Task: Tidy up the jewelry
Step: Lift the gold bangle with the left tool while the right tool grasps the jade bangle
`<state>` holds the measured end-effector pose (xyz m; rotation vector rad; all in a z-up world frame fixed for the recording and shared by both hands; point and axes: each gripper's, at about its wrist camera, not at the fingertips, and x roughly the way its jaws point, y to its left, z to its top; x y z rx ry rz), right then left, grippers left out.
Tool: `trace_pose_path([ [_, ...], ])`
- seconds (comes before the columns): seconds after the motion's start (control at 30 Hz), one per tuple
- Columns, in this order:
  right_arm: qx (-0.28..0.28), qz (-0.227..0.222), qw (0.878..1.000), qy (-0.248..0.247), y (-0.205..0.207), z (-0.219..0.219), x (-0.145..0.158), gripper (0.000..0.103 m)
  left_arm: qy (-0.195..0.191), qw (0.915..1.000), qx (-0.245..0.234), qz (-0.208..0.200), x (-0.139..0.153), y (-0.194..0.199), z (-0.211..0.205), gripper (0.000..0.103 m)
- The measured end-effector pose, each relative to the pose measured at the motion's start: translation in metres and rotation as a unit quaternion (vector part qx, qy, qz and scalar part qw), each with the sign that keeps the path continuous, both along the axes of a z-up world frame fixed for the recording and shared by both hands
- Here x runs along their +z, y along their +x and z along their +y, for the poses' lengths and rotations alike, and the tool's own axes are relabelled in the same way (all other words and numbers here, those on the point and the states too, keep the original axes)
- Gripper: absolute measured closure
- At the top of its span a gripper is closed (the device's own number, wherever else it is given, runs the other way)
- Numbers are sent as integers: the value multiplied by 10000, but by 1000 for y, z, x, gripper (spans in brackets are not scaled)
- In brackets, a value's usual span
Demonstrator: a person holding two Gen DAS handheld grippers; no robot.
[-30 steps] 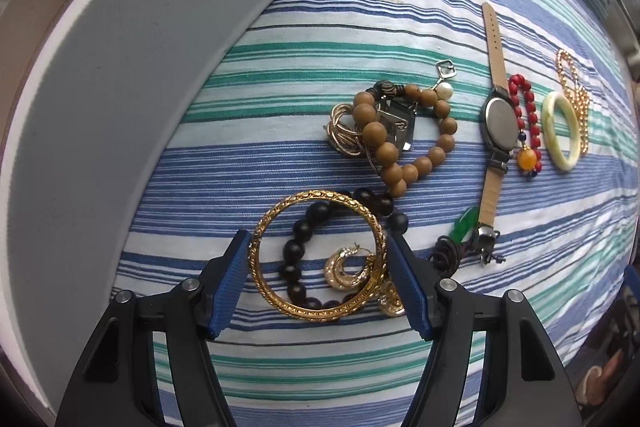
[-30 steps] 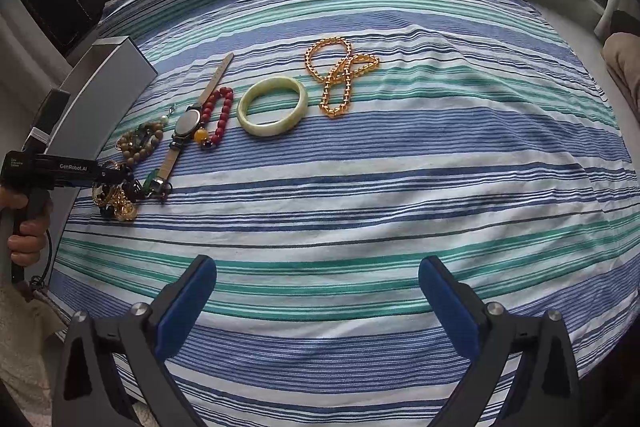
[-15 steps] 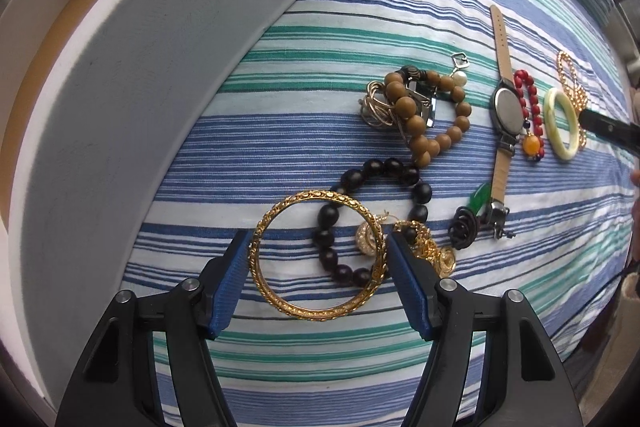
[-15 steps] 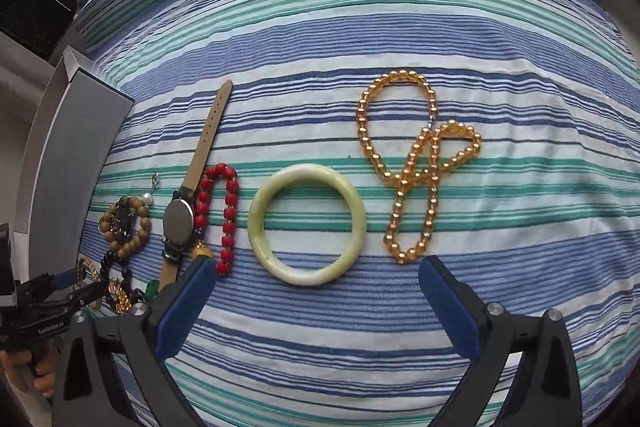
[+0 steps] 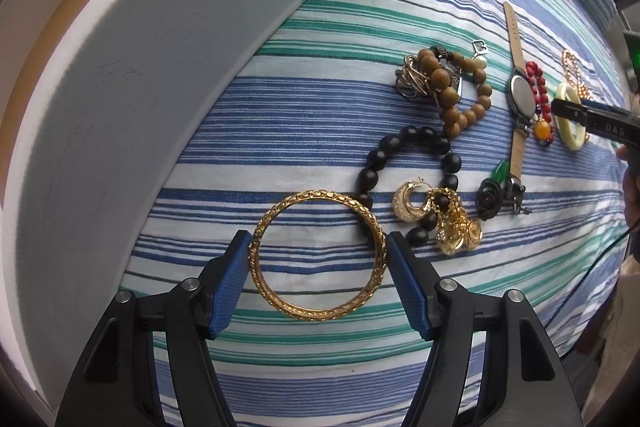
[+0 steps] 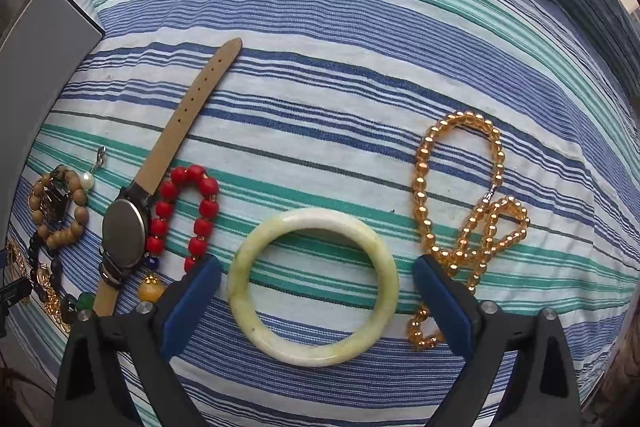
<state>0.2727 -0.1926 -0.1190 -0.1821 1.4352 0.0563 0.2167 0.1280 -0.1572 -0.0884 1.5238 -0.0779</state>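
Amber beads (image 6: 472,227) partly behind fingers (image 6: 440,303)

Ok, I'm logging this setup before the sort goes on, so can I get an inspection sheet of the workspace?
Surface: striped cloth, blue, green and white.
Job's things: gold bangle; jade bangle; watch; red bead bracelet; amber bead strand; black bead bracelet; wooden bead bracelet.
Clutter: gold earrings and chains tangled in a heap.
Grippers: left gripper clamps the gold bangle; right gripper is closing around the jade bangle, pads not yet touching.
Cables: thin dark cable at the right edge.
Surroundings: grey box beside the cloth.
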Motion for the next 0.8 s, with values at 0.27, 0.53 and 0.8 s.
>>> trace_pose_path([
  [0.27,129,257,9996,70,-34,0,3,21,-147,9998,-50,-82,24,-34,7,34],
  [0.53,605,131,9979,164,-89,31,44,21,-240,9993,22,-268,61,-46,13,34],
  [0.8,1388,-163,9883,617,-76,125,108,21,-404,9956,374,-758,126,-57,48,34],
])
